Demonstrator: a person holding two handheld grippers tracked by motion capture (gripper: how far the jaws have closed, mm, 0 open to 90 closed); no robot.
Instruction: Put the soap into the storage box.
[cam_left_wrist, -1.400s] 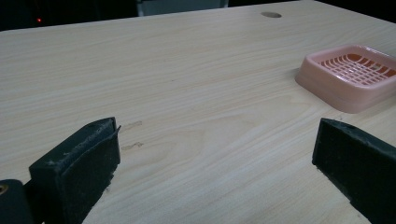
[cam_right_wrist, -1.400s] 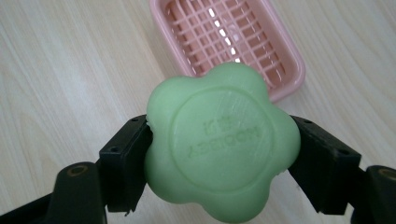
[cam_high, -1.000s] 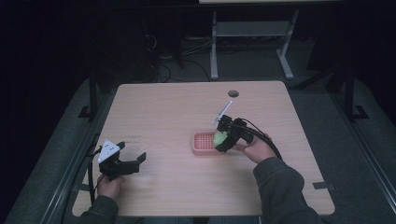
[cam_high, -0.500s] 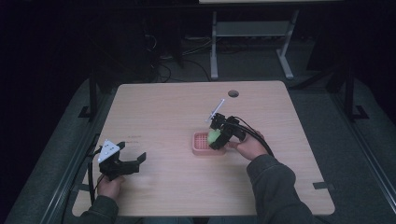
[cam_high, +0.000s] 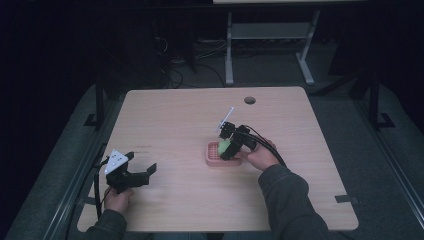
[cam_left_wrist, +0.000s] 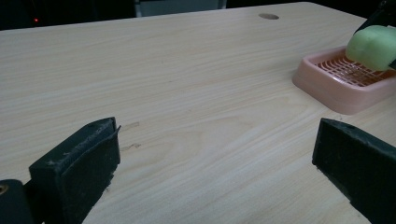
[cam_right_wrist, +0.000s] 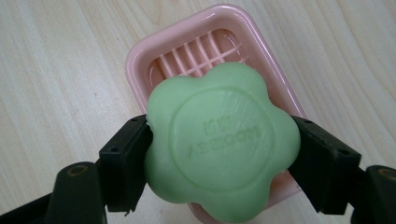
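Observation:
A pale green flower-shaped soap (cam_right_wrist: 219, 140) hangs just above a pink slatted soap dish (cam_right_wrist: 187, 51). My right gripper (cam_right_wrist: 219, 154) is shut on the soap, one jaw at each side. In the high view the soap (cam_high: 223, 147) and right gripper (cam_high: 227, 147) hover over the dish (cam_high: 214, 159) near the table's middle. From the left gripper view the dish (cam_left_wrist: 336, 86) and soap (cam_left_wrist: 371, 46) lie far right. My left gripper (cam_high: 141, 172) stands open near the table's front left, nothing between its jaws.
The wooden table (cam_high: 175, 120) has a round cable hole (cam_high: 249, 100) at its back edge. A metal stand (cam_high: 270, 30) and cables lie on the dark floor behind the table. A dark strip (cam_high: 345, 198) marks the table's right front.
My right gripper has carried the soap leftward and lower, from the dish's right side to over it. The left gripper has stayed in place.

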